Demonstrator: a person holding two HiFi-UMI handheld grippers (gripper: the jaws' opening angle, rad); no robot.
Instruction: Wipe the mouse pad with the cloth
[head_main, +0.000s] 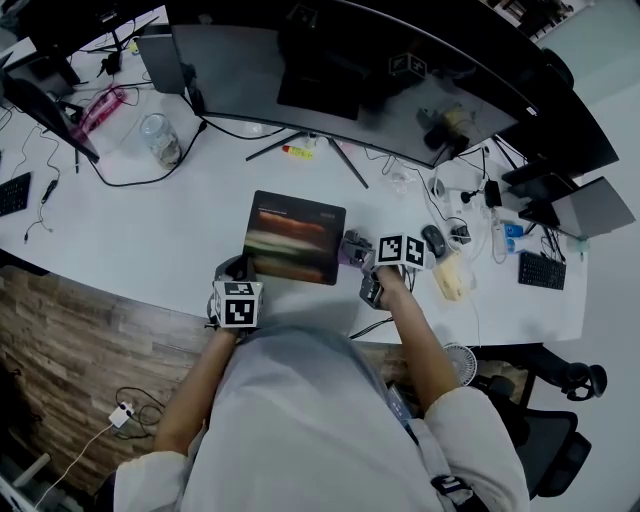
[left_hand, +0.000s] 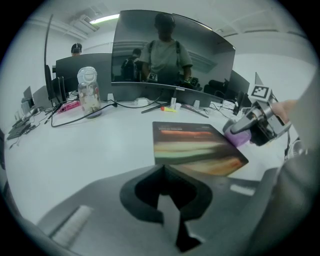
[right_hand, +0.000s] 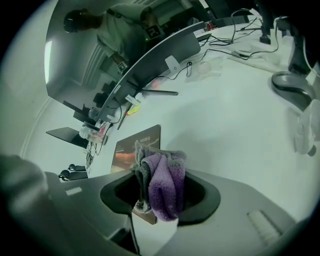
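Observation:
The dark mouse pad (head_main: 295, 237) with orange and green streaks lies flat on the white desk (head_main: 180, 230), in front of the monitor. My right gripper (head_main: 358, 250) is shut on a bunched purple and grey cloth (right_hand: 165, 185), held just off the pad's right edge; the pad (right_hand: 137, 145) shows behind the cloth. My left gripper (head_main: 235, 270) rests at the pad's near left corner, jaws together with nothing between them. From the left gripper (left_hand: 162, 172) view, the pad (left_hand: 195, 147) lies ahead, with the cloth (left_hand: 237, 136) and right gripper (left_hand: 252, 125) at its right side.
A wide curved monitor (head_main: 350, 70) stands behind the pad on thin legs. A glass jar (head_main: 160, 140) and cables sit at the back left, a yellow marker (head_main: 297, 152) under the screen. A mouse (head_main: 433, 240), a tan object (head_main: 450, 277) and a keyboard (head_main: 541, 270) lie to the right.

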